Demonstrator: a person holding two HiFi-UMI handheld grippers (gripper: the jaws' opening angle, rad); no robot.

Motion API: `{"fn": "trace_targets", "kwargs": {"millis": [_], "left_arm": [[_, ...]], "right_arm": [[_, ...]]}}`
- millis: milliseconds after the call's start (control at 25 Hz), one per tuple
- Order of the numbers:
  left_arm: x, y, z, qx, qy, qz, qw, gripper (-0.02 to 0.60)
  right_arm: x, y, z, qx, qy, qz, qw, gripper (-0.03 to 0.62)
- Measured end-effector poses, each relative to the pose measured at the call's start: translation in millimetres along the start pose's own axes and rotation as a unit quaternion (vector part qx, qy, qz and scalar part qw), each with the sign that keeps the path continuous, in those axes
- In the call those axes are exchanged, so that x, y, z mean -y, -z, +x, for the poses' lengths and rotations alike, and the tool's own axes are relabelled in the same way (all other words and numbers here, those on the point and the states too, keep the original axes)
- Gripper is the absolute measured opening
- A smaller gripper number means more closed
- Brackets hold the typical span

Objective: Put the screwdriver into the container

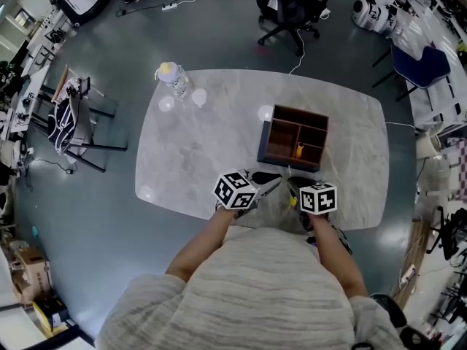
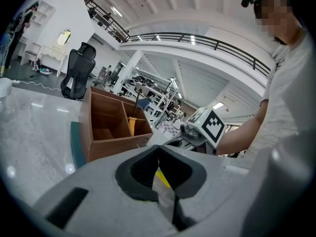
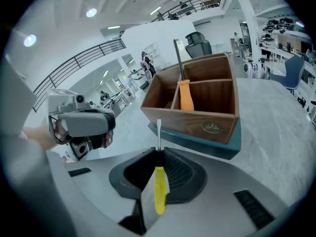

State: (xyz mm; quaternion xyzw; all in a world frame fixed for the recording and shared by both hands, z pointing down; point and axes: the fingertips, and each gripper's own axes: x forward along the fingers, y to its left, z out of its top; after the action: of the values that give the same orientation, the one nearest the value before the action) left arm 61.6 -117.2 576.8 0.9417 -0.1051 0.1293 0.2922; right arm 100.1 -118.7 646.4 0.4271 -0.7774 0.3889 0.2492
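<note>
The right gripper (image 3: 159,150) has its fingers (image 3: 181,174) pinched on the screwdriver (image 3: 159,187). The yellow handle lies back between the pads, and the thin shaft sticks out past the tips, straight ahead. The container (image 3: 213,121) stands on the desk (image 1: 193,148) just ahead of those fingers. Its near wall faces the blade tip, and a strip of bare desk lies between them. An orange-handled tool (image 3: 185,96) stands upright inside, by the middle divider. The compartments on either side of it are open at the top.

The left gripper (image 2: 158,146) has its fingers (image 2: 139,168) pressed together at the tips. A yellow sliver shows in the gap behind them, but I cannot tell what it is. It sits just left of the right fingers, near but not touching.

In the head view both grippers are at the near edge of the desk. Left of the left fingers the desk is wide and bare out to a bottle (image 1: 174,79) by the far left edge. Right of the container, bare desk runs to the right edge.
</note>
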Motion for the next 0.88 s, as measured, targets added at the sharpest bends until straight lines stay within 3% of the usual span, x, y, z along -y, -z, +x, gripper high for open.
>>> {"fn": "trace_targets", "kwargs": {"millis": [520,880], "left_arm": [[6.8,-13.4,14.3,-0.01,0.016,0.016,0.9997,0.014],[10.5,-16.4,21.3,-0.019,0.02,0.023,0.9993,0.014]], "right_arm": [[3.6,-65.6,-51.8,0.113,-0.005,0.015,0.993,0.054],[17.2,-117.3,-80.9,0.211,0.007,0.01,0.977,0.054]]}}
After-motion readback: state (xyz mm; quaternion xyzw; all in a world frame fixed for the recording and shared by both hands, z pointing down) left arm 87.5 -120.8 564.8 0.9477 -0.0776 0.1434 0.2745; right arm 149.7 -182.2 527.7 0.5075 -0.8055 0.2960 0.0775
